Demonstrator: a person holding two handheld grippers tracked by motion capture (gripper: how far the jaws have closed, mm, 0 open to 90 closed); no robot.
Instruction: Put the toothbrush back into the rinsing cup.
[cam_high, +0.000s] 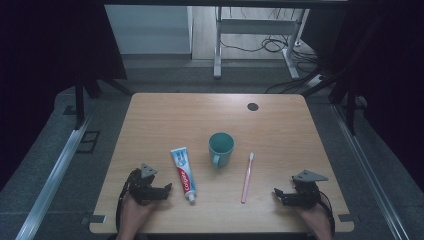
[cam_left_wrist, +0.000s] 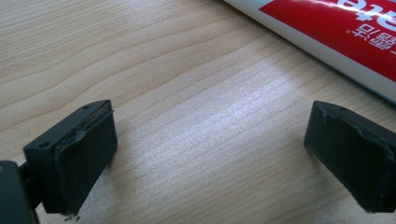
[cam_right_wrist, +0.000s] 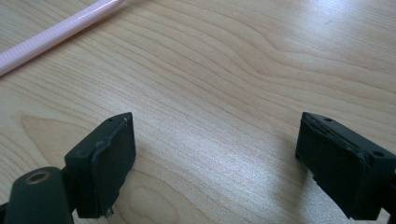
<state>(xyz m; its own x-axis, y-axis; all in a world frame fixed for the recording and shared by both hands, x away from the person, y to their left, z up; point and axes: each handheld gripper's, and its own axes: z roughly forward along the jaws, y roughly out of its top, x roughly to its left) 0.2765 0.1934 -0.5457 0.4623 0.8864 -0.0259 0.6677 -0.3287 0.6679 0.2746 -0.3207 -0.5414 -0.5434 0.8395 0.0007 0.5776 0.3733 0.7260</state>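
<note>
Left gripper (cam_high: 167, 188): jaws spread wide, nothing between them but bare table (cam_left_wrist: 196, 93); toothpaste tube (cam_high: 183, 172) just beyond the right-hand jaw, untouched. Right gripper (cam_high: 275, 192): jaws equally wide and empty, pink toothbrush (cam_high: 247, 177) ahead and off to the left. Farther out, between tube and brush, teal cup (cam_high: 221, 148) standing upright (empty, apparently). Judging by that: nothing grasped yet, everything left to do.

High view above the table (cam_high: 280, 125) facing forward-down, tongs views close over wood, sharing the near tabletop
</note>
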